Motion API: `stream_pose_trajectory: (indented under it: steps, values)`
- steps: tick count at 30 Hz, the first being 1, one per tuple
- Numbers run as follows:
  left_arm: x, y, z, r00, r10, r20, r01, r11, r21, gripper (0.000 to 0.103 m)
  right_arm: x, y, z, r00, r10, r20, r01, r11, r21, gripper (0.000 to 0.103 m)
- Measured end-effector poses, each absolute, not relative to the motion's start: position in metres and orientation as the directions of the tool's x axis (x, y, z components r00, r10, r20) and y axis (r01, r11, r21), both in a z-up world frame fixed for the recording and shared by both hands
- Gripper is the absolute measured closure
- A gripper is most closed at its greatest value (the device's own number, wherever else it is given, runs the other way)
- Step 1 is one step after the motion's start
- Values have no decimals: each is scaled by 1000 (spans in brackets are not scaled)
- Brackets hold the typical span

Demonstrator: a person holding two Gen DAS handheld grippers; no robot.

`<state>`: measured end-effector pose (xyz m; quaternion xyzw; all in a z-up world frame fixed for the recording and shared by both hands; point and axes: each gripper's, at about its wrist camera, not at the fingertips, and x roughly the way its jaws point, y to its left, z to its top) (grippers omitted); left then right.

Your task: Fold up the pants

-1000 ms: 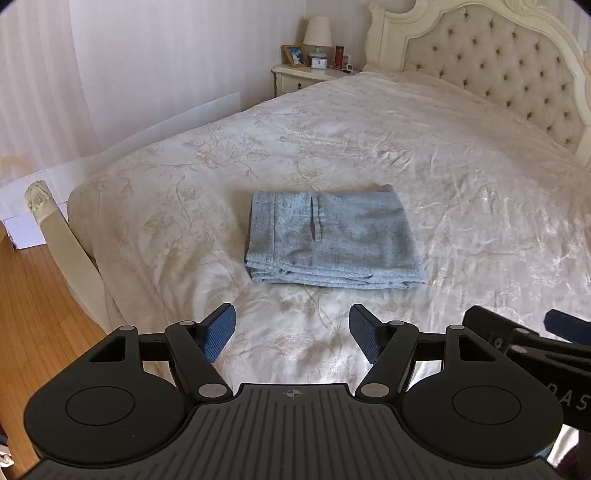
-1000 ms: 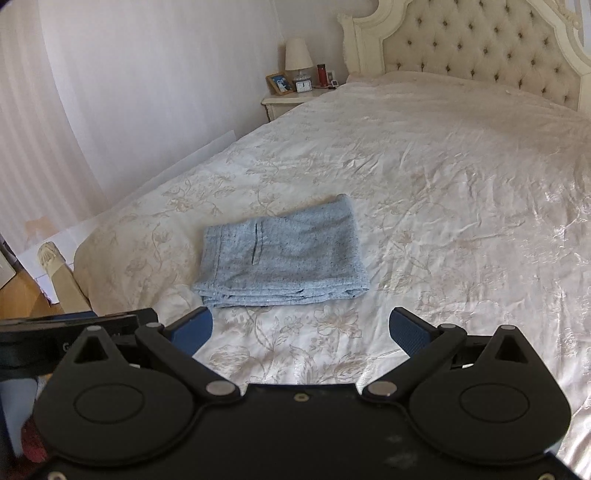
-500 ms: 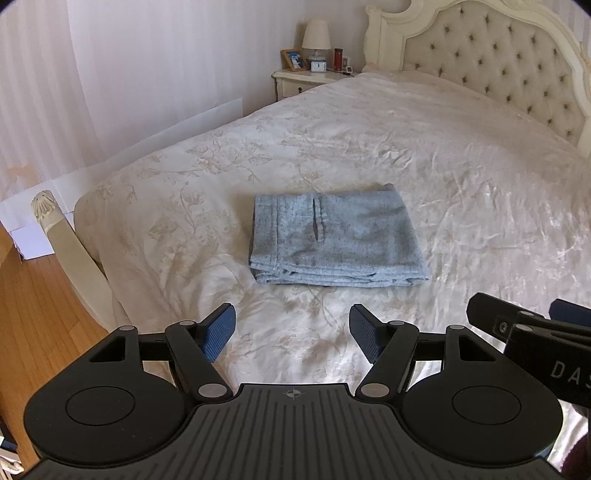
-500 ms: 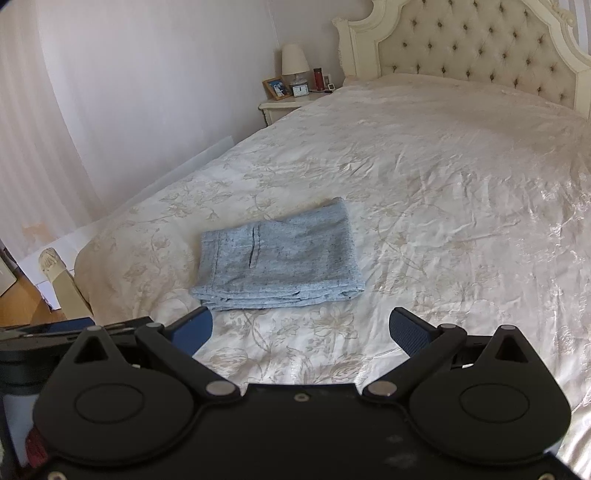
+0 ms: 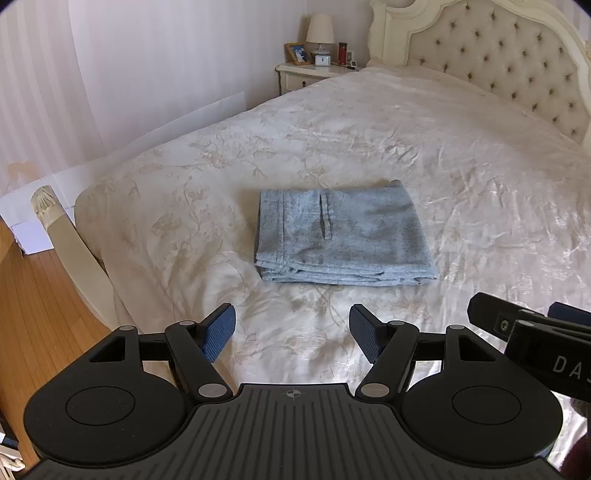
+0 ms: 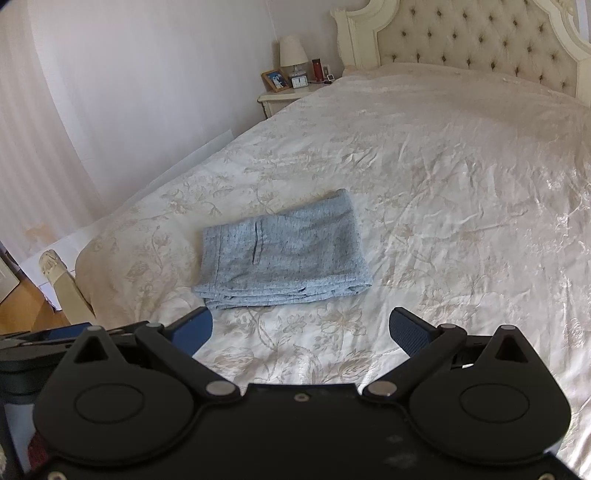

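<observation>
The left tongs (image 5: 292,334) are hovering above the near edge of the bed (image 5: 461,155), their blue pads standing apart with nothing between them. The right tongs (image 6: 301,330) are hanging just beside them, spread wider and likewise gripping nothing. Ahead of both, well clear of the pads, the pants (image 5: 341,236) are lying on the cream floral bedspread, folded into a neat light-blue rectangle with stacked layers showing along the near edge. Farther back, a tufted headboard (image 5: 509,62) is rising behind the bed, and a nightstand (image 5: 306,74) is carrying a lamp (image 5: 320,31) and a framed photo (image 5: 297,54).
</observation>
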<state>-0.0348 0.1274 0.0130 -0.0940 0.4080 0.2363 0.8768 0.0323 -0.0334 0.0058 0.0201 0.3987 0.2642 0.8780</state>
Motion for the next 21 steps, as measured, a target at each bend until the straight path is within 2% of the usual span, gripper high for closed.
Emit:
stream_pose_trajectory:
  steps: [21]
  values:
    - [-4,146,4,548,319,-773,-458,888,41,36,63,-5,-9,510,450,-733,-414,875,250,0]
